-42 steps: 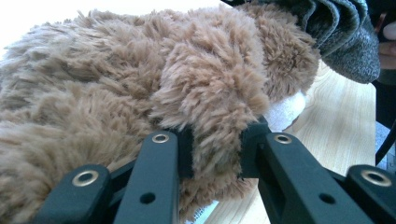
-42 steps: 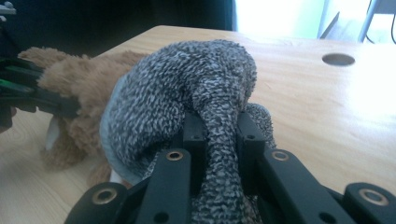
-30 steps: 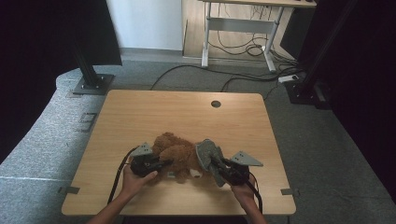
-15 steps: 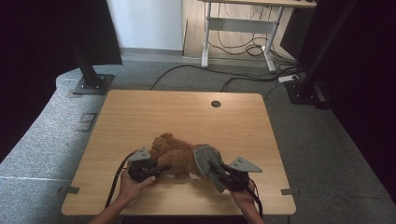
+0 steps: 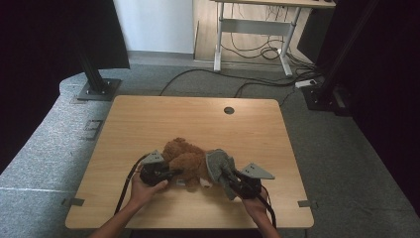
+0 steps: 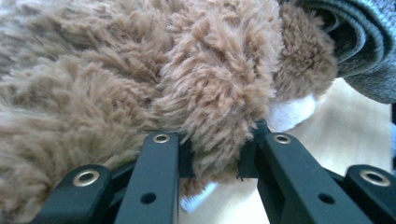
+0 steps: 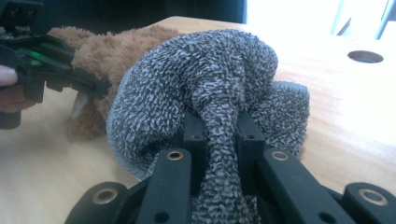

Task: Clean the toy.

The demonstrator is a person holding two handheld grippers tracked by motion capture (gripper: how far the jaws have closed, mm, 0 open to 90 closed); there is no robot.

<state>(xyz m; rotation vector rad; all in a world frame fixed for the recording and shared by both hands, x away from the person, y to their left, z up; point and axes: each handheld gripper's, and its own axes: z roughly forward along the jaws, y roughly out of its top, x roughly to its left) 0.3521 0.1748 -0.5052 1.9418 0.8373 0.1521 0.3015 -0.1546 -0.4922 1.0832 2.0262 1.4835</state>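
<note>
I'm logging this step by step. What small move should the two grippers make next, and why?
Probably the right gripper should draw the grey knitted sock further over the brown plush teddy bear. Its jaws pinch a fold of sock fabric, the sock's mouth sits at the bear's end, and the left gripper clamps a plush limb, steadying it.

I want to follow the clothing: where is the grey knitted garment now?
In the high view the grey knitted garment lies near the front middle of the wooden table, at the right end of the brown plush teddy bear; the right gripper pinches a fold of it.
</note>
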